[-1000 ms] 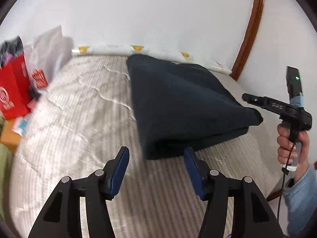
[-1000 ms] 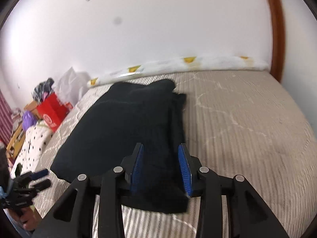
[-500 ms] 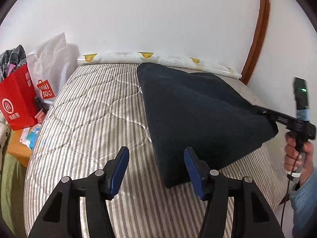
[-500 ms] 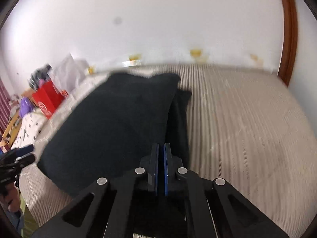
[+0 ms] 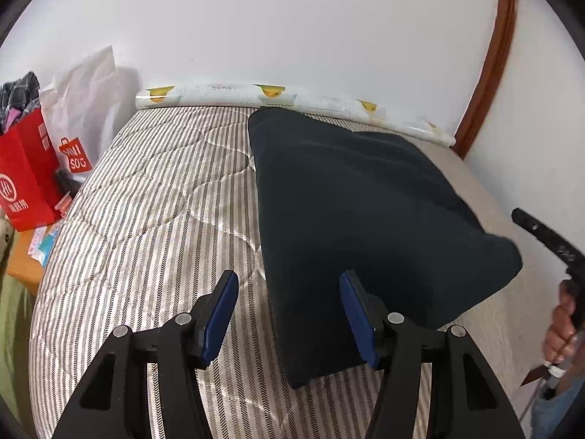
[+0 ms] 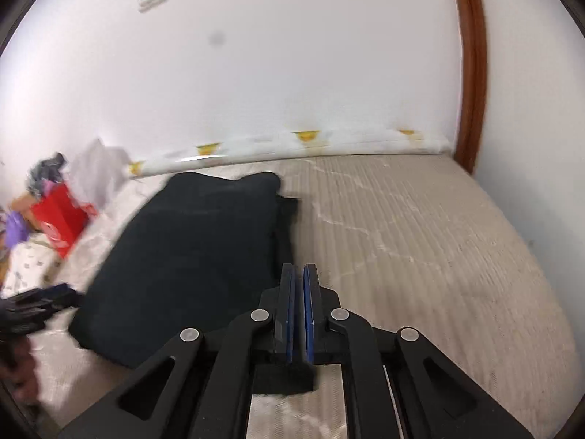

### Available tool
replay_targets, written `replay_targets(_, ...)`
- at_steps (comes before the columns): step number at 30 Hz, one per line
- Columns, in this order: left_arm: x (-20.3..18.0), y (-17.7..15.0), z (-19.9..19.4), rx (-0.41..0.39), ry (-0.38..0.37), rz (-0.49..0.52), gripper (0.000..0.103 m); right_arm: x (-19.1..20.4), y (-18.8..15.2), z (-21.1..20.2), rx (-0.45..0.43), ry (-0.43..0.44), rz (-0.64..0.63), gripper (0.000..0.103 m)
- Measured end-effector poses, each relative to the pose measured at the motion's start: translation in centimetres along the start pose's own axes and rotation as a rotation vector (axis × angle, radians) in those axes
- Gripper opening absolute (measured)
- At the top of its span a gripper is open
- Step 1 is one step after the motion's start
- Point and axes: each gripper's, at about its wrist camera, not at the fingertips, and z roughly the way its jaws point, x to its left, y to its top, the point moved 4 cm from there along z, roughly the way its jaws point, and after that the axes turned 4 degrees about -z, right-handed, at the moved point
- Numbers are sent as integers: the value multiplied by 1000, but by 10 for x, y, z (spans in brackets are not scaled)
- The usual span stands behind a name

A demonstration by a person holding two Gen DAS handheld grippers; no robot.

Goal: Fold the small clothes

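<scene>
A dark navy folded garment (image 5: 351, 197) lies on the striped mattress (image 5: 153, 212). In the left wrist view my left gripper (image 5: 289, 314) is open and empty, hovering over the garment's near left edge. The right gripper (image 5: 541, 234) shows at the right edge, beside the garment's right corner. In the right wrist view the garment (image 6: 197, 256) lies to the left, and my right gripper (image 6: 299, 274) has its jaws closed together with a sliver of gap; I cannot tell if cloth is pinched. The left gripper (image 6: 40, 300) is blurred at the far left.
A rolled white mat with yellow prints (image 5: 292, 97) lies along the wall. Red and white shopping bags (image 5: 25, 175) stand off the bed's left side. A brown wooden door frame (image 5: 490, 58) rises at the right. Bare mattress (image 6: 420, 241) spreads right of the garment.
The right gripper shut from open, on the garment's right edge, then drew back off it. The garment's right side rose and settled again. The left gripper stayed open, shifting slightly.
</scene>
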Motion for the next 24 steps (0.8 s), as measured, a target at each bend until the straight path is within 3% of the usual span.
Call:
replay_targets(3,-1,-6,3,14,10,6,55,25,-12,8,17,17,-85,17)
replay_targets(9,-2,-23,7,38,20,23,56,35,-55,28,94,-70,-178,16)
replay_targets(14,0,-18,-1,21,-4,16,56,23,-30,12,69,-8,-131,17)
replay_targets(16,2,-12,-1,22,-6,11,56,17,-12,15,48,8,-104,22)
replay_targets(19,2,-5,3,27,0,11,56,7,3,39,89,18,-75,33)
replay_targets(24,5,5,8,25,-11,2,56,-5,5,70,155,79,-4,33)
